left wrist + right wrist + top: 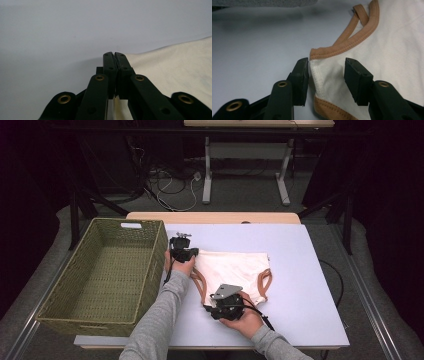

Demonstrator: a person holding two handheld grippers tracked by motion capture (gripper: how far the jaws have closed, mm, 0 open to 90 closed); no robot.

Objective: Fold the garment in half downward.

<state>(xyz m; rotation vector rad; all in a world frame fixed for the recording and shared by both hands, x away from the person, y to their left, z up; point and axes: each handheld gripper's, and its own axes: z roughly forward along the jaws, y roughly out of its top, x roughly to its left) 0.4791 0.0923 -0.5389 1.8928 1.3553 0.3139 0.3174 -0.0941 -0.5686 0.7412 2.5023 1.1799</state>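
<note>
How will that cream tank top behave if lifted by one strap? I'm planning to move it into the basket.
The cream tank top lies flat and thin on the table, so it will probably hang limp. It looks light. The right gripper straddles a strap with its pads apart, so a narrow pinch might let the rest sag.

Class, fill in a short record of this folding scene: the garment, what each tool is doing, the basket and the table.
garment: cream top with tan trim, lying flat on the table
left tool: jaws shut at the top's far left corner; cloth meets them, a pinch is not clear
right tool: jaws apart, a near strap's edge between them, pads not yet pressing
basket: green woven, left of the top, nothing in it
table: pale blue surface
</note>
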